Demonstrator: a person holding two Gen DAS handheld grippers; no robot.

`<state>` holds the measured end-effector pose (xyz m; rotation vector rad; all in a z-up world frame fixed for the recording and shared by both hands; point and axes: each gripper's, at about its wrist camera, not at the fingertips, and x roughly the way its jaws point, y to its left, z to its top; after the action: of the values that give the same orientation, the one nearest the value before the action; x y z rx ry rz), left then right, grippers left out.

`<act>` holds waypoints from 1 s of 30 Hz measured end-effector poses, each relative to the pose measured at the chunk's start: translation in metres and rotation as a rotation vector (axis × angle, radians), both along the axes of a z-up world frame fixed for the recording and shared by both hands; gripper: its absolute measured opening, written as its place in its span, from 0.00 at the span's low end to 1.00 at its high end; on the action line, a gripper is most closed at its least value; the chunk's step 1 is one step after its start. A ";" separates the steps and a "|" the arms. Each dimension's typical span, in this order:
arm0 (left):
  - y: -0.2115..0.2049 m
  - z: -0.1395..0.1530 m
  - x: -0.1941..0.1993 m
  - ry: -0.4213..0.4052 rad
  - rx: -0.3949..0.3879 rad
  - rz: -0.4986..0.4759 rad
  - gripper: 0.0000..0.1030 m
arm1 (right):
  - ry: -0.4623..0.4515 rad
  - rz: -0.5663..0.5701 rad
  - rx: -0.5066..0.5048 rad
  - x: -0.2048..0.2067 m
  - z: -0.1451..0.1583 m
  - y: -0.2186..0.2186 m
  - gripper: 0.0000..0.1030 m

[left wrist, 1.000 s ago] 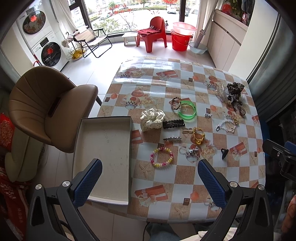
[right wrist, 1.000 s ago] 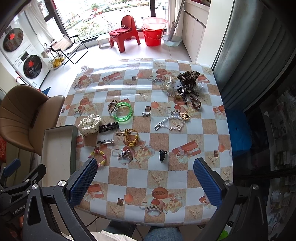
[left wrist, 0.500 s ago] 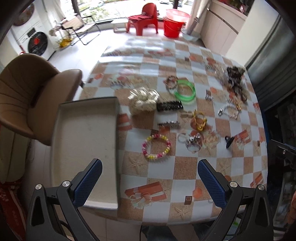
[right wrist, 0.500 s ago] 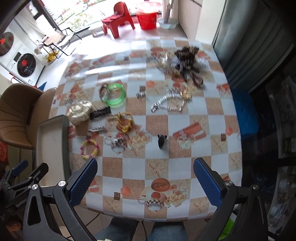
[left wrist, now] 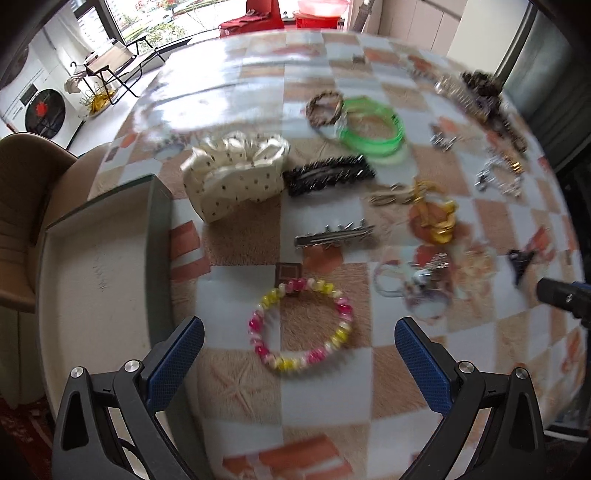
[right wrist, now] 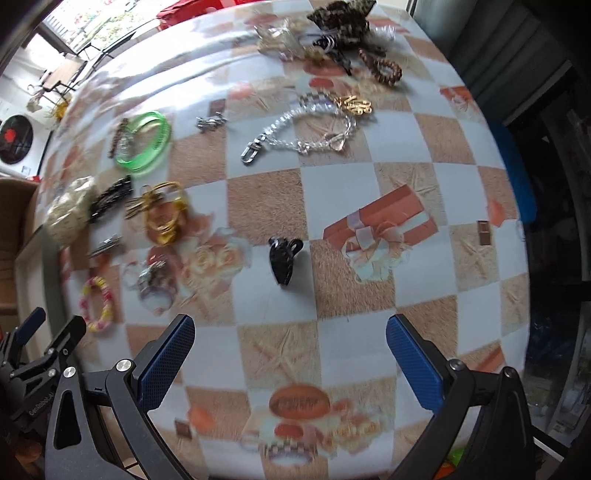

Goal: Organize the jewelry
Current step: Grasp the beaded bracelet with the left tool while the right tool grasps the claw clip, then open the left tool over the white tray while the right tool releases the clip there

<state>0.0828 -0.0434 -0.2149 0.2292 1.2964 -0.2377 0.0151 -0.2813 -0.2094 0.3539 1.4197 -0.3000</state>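
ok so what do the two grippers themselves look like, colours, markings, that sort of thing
Both match: the left gripper and right gripper each have black angular frames with cutouts and silver screws, carrying flat blue textured finger pads. The right wrist view shows small pale lettering on the left unit's frame, too small to read surely.

We are seeing bright daylight coming from window (left wrist: 155, 22), glaring white on tablecloth (left wrist: 221, 96); motion blur smearing both views; fisheye bending edges, corners going black.
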 end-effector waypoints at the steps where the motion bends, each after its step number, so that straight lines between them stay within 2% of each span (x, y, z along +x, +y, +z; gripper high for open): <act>1: 0.000 -0.006 0.002 0.001 0.004 0.003 1.00 | 0.000 -0.007 -0.004 0.002 -0.006 -0.002 1.00; 9: 0.003 -0.039 0.016 0.048 -0.001 0.033 1.00 | -0.020 -0.030 -0.030 0.010 -0.036 -0.007 0.99; 11: 0.003 -0.039 0.018 0.045 -0.018 0.042 1.00 | -0.017 -0.032 -0.034 0.012 -0.042 -0.006 0.94; 16: -0.003 -0.038 0.018 0.035 -0.031 0.036 0.98 | -0.025 -0.026 -0.094 0.016 -0.048 -0.004 0.89; 18: -0.006 -0.034 0.014 0.025 -0.039 0.028 0.88 | -0.042 -0.015 -0.104 0.016 -0.045 -0.002 0.83; 19: -0.009 -0.031 0.012 0.020 -0.040 0.020 0.84 | -0.047 -0.006 -0.107 0.018 -0.044 0.003 0.76; 21: -0.017 -0.028 0.010 0.014 -0.046 0.006 0.67 | -0.058 0.016 -0.111 0.021 -0.038 0.011 0.64; 25: -0.025 -0.023 0.011 0.012 -0.054 0.000 0.45 | -0.068 0.034 -0.112 0.028 -0.033 0.017 0.24; 26: -0.024 -0.022 0.012 0.012 -0.058 0.000 0.35 | -0.068 0.033 -0.108 0.030 -0.033 0.018 0.18; 27: -0.024 -0.021 0.014 0.018 -0.069 0.000 0.27 | -0.066 0.032 -0.105 0.031 -0.033 0.018 0.18; 29: -0.014 -0.020 0.014 0.036 -0.104 0.006 0.20 | -0.066 0.034 -0.100 0.037 -0.034 0.018 0.18; 30: -0.015 -0.018 0.016 0.043 -0.124 0.011 0.20 | -0.065 0.031 -0.092 0.038 -0.034 0.018 0.18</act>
<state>0.0988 -0.0585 -0.2326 0.1119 1.3201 -0.3139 0.0534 -0.2632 -0.2432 0.2639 1.3413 -0.3243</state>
